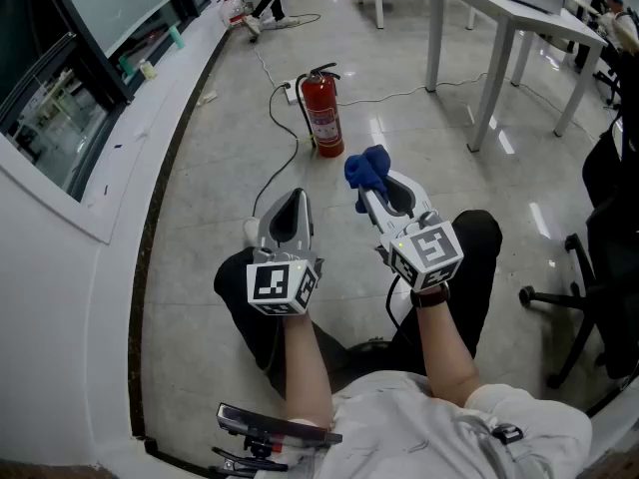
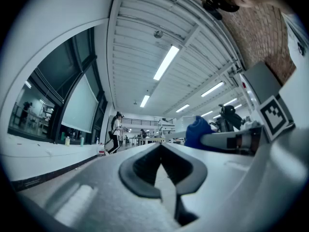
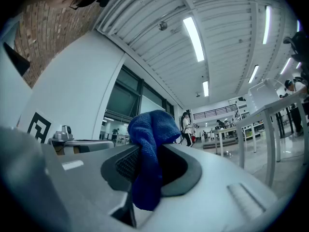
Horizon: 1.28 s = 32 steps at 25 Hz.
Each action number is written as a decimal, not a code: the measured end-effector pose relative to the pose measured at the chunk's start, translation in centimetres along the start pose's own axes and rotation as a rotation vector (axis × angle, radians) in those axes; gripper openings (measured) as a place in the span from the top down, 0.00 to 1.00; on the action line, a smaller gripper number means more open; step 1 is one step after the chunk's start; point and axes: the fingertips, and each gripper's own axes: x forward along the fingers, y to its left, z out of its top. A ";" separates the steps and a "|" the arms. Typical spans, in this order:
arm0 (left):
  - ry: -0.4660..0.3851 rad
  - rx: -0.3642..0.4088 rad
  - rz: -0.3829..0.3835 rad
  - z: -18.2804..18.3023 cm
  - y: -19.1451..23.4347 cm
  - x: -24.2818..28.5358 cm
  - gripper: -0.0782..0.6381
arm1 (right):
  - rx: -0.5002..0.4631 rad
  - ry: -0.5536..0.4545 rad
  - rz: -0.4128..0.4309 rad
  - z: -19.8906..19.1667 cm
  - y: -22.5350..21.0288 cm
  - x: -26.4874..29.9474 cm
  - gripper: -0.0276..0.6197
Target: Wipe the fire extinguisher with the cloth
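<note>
A person on the glossy grey floor [image 1: 215, 158] holds two grippers. The right gripper [image 1: 369, 194] is clamped on a crumpled blue cloth [image 1: 367, 168]. The left gripper [image 1: 296, 200] has its jaws together, empty. The red fire extinguisher [image 1: 322, 116] stands upright ahead, apart from both.

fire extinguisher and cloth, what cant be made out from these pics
Label on the fire extinguisher: too small to read in the head view.
Its far side: turned away from the head view; both gripper views point up toward the ceiling and miss it.
Full size of the cloth: bunched in the jaws of the right gripper.
That gripper's tips: covered by the cloth in the head view.
</note>
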 end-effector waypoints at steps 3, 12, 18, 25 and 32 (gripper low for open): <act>-0.002 -0.017 0.004 -0.5 1.0 0.7 0.89 | 0.017 0.014 0.012 -0.8 -0.3 1.6 0.82; 0.034 -0.060 0.052 -4.3 9.3 6.4 0.89 | 0.096 0.066 0.066 -6.1 -0.9 12.2 0.82; 0.080 -0.090 0.062 -7.5 13.5 10.7 0.89 | 0.115 0.140 0.061 -10.8 -3.1 17.8 0.82; 0.103 -0.105 0.016 -9.1 17.5 15.8 0.89 | 0.142 0.135 -0.010 -11.7 -6.1 24.0 0.81; 0.070 -0.106 -0.082 -8.8 21.6 23.9 0.89 | 0.045 0.134 -0.088 -11.9 -10.2 30.0 0.82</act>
